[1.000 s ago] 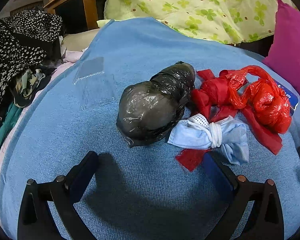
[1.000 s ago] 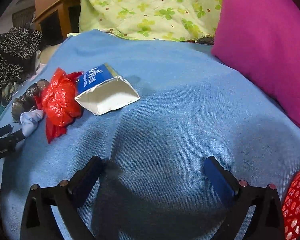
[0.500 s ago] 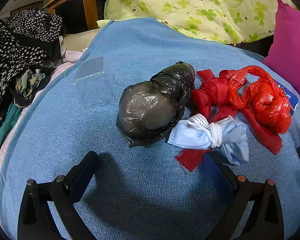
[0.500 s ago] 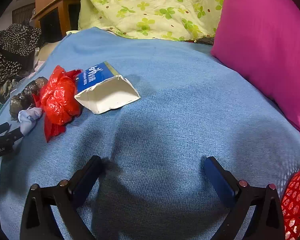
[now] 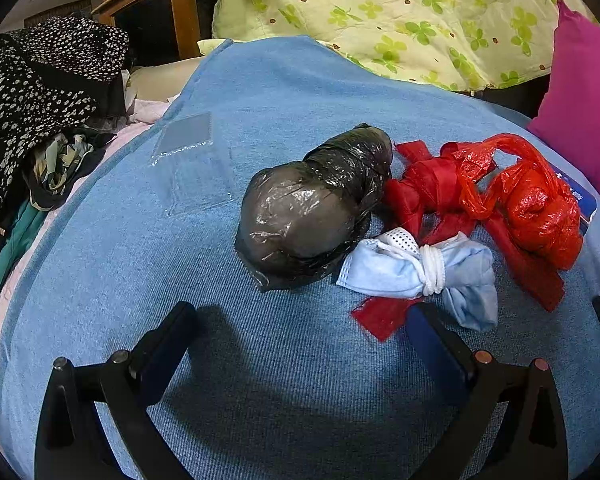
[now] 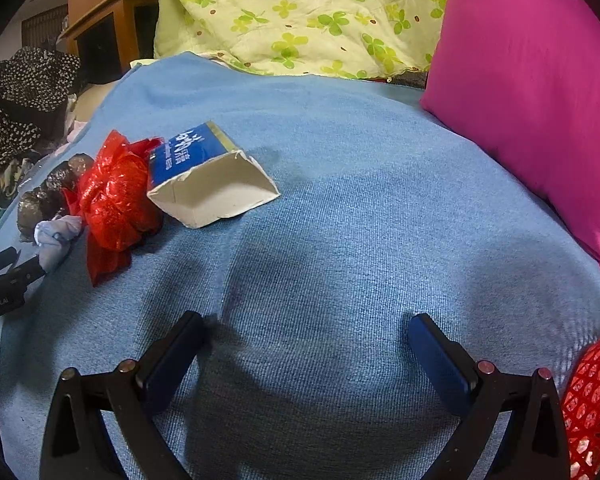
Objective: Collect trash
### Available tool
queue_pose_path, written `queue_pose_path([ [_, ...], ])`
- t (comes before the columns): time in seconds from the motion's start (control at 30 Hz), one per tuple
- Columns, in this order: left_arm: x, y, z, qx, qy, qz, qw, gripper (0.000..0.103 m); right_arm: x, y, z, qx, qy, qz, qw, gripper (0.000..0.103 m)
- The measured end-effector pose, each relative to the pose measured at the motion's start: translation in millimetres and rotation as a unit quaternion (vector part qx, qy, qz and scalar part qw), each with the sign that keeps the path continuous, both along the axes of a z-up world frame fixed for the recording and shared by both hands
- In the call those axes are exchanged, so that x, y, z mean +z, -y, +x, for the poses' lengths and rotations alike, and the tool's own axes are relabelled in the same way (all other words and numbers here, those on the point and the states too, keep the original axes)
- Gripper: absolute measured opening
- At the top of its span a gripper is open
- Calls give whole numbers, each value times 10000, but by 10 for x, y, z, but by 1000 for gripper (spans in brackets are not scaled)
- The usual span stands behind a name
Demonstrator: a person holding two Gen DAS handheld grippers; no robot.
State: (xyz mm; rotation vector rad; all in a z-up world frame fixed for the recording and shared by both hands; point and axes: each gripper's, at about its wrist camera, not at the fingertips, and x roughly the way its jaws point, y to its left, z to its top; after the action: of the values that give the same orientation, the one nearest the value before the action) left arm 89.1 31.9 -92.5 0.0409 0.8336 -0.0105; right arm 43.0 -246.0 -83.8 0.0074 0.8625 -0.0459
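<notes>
On the blue blanket (image 5: 284, 80) lie a knotted black plastic bag (image 5: 312, 208), a crumpled red plastic bag (image 5: 532, 208), a tied pale blue face mask (image 5: 416, 270) and a clear plastic blister pack (image 5: 196, 164). My left gripper (image 5: 300, 332) is open just in front of the black bag, nothing between its fingers. In the right wrist view a torn blue-and-white carton (image 6: 208, 184) lies beside the red bag (image 6: 116, 204), with the mask (image 6: 56, 236) and black bag (image 6: 48, 196) further left. My right gripper (image 6: 304, 344) is open over bare blanket (image 6: 340, 200), short of the carton.
A magenta pillow (image 6: 540, 92) rests at the right and a green clover-print quilt (image 6: 308, 12) at the back. Dark spotted clothing (image 5: 40, 80) is piled at the left by a wooden cabinet (image 5: 160, 12). A red mesh basket (image 6: 596, 404) shows at the lower right.
The right wrist view has shifted slightly, bringing the carton and red bag a bit closer. The left gripper and the trash in front of it have stayed put.
</notes>
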Motion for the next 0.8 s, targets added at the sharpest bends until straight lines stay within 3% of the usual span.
queue_pose_path([
  [0.8, -8, -11, -29, 85, 18, -45, 10000, 103, -14, 1, 14, 9, 18, 22, 10000, 103],
])
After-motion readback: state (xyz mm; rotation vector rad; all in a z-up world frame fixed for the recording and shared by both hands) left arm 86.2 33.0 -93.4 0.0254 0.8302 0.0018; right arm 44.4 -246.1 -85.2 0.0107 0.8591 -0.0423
